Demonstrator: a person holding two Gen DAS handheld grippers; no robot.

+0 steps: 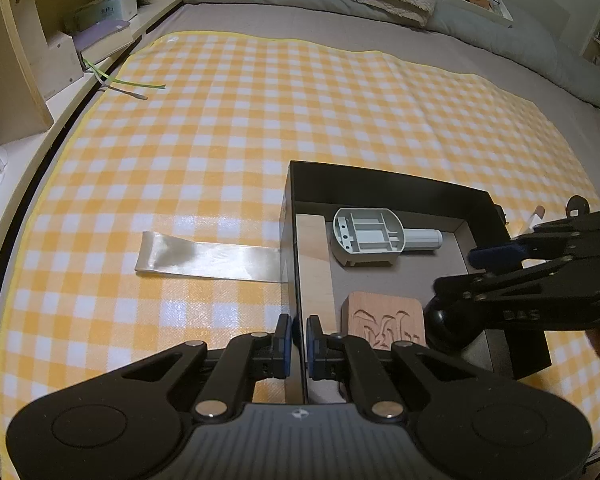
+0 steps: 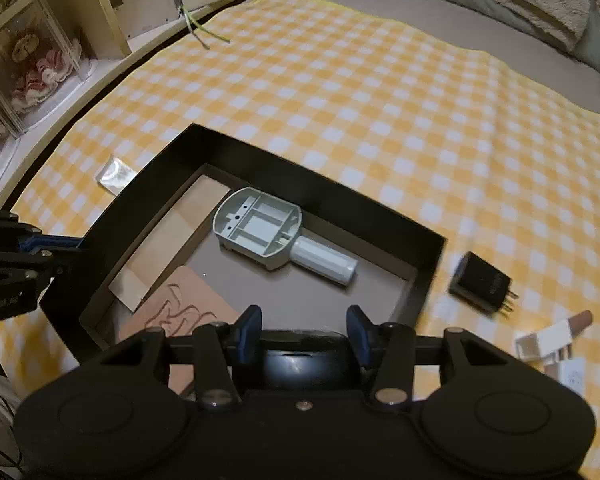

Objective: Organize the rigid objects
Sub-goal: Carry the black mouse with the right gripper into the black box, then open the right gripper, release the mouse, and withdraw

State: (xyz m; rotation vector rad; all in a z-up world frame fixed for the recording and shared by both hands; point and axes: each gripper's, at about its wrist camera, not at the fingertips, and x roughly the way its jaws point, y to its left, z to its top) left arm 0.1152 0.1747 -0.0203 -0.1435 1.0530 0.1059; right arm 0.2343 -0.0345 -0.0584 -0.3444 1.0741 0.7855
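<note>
A black open box [image 1: 380, 178] lies on the yellow checked cloth. Inside are a grey plastic part with a round handle [image 1: 372, 240], a carved wooden block [image 1: 384, 320] and a pale wooden board [image 1: 314, 264] along the left wall. My left gripper [image 1: 299, 336] is shut on the box's left wall. My right gripper [image 2: 304, 320] hangs over the box's near right corner. A black rounded object [image 2: 304, 354] sits between its fingers, and the pads stand slightly off it. The same object [image 1: 446, 328] shows below the right gripper [image 1: 460, 272] in the left wrist view.
Outside the box, on the right, lie a black plug adapter [image 2: 482, 282] and a white piece with a brown tip [image 2: 552, 340]. A silver foil strip [image 1: 208, 256] lies to the left. Green cable [image 1: 132, 86], shelves and pillows border the bed.
</note>
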